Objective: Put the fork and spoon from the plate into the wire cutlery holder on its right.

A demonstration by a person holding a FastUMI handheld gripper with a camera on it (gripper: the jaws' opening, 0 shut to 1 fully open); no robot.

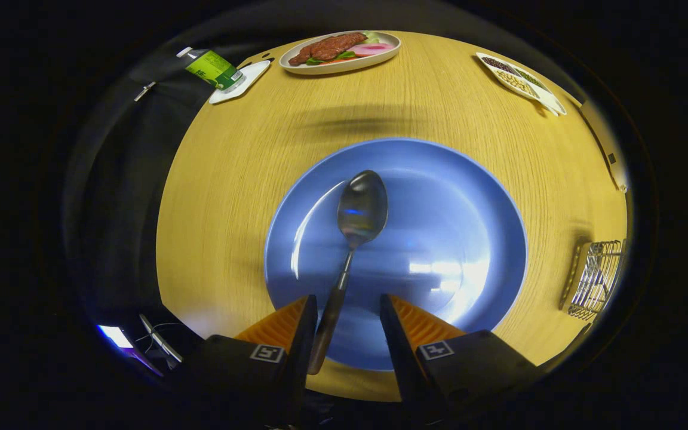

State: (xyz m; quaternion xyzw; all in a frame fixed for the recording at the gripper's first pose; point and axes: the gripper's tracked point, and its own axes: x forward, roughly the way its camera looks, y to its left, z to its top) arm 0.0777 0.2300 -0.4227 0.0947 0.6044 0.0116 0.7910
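The tongs [349, 313] are seen nearest, their two fingers spread apart over the near rim of a blue plate [469, 239]. The dark handle of a spoon [361, 209] is seen lying in the gap, close against the left finger [305, 322], while the right finger [393, 322] stands clear of it, so nothing is gripped. The spoon is laid on the plate with its shiny bowl pointing away towards the plate's middle; apart from it the plate is seen bare and glossy, with bright reflections on its right side.

The plate is carried by a round worktop [230, 179] of pale yellow wood grain. Around the worktop the booth is dark, and a small lit patch is seen low at the near left.

To the right of the plate, near the worktop's right edge, the wire cutlery holder [598, 278] is found; what is inside it cannot be told.

At the far side, a cream oval dish [340, 52] is set with brown meat, green leaves and pink slices. Left of it a bottle with a green label [212, 68] is laid on a small white tray [248, 77]; its writing cannot be read. At the far right a white divided tray [520, 80] holding dark and pale grains is seen.
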